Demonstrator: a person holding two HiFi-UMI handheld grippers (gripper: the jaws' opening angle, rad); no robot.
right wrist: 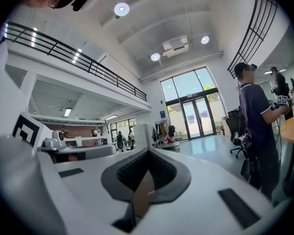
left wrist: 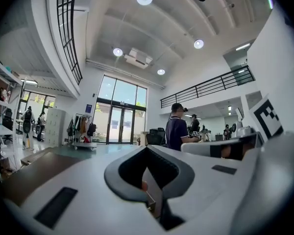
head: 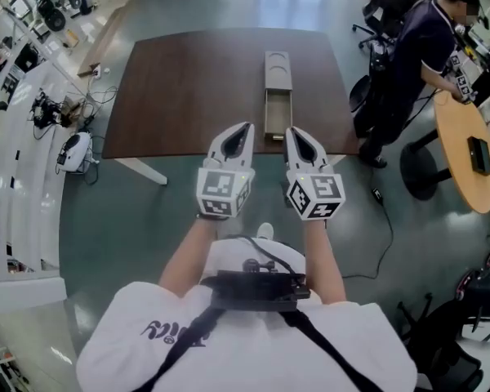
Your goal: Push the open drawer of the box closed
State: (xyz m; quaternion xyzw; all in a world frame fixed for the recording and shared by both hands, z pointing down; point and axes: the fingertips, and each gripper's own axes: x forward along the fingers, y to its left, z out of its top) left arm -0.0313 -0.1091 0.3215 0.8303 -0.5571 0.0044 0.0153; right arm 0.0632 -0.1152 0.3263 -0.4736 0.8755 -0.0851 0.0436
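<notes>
White left gripper and white right gripper, both patterned with black-and-white squares. Just beyond their fingertips — a pale tan box on a dark brown table; grey-green floor.

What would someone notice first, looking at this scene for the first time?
The white left hand-held gripper and right hand-held gripper, both shut and bearing marker cubes, hover at the near edge of a dark brown table. Ahead of them lies a long narrow wooden box, its drawer pulled out toward them.
</notes>
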